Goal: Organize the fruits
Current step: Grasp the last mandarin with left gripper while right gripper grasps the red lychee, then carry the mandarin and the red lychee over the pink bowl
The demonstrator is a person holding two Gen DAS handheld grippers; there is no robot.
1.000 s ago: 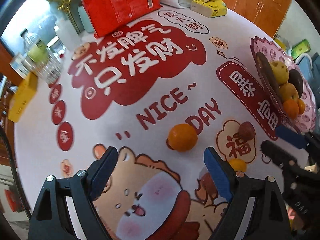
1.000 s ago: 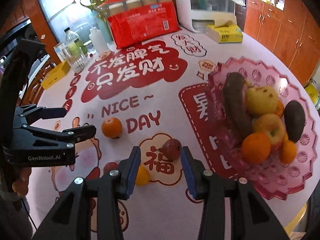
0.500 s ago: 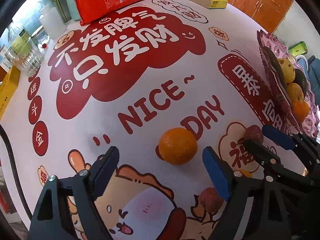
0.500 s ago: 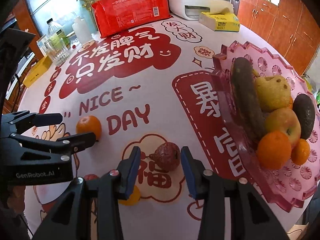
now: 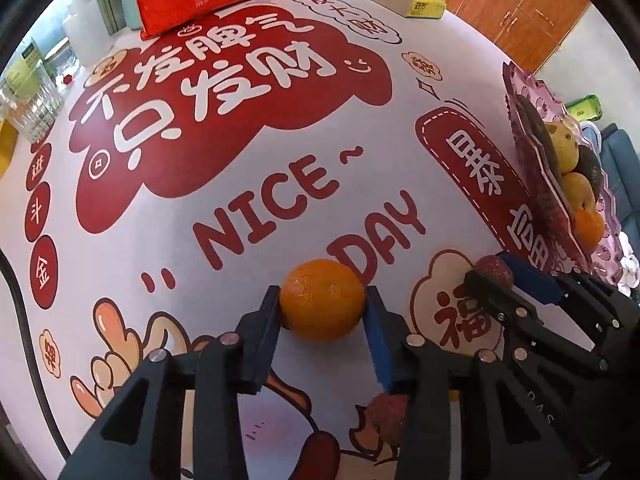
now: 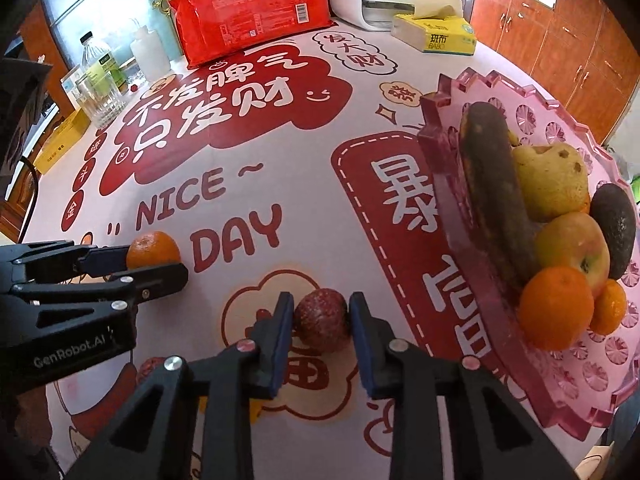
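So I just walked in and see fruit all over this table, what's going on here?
A person is tidying fruit with two handheld grippers. The left gripper is closing its jaws on a round orange tangerine lying on the printed red-and-white tablecloth. The right gripper is shut on a small dark-red bumpy fruit. Both fruits are still on the table. A pink scalloped plastic tray already holding several fruits sits to the right.

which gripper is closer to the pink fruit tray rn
Right. The right gripper, shut on the dark red fruit, sits just beside the pink tray. The left gripper, jaws closing on the orange, is farther off, beyond the right gripper from the tray.
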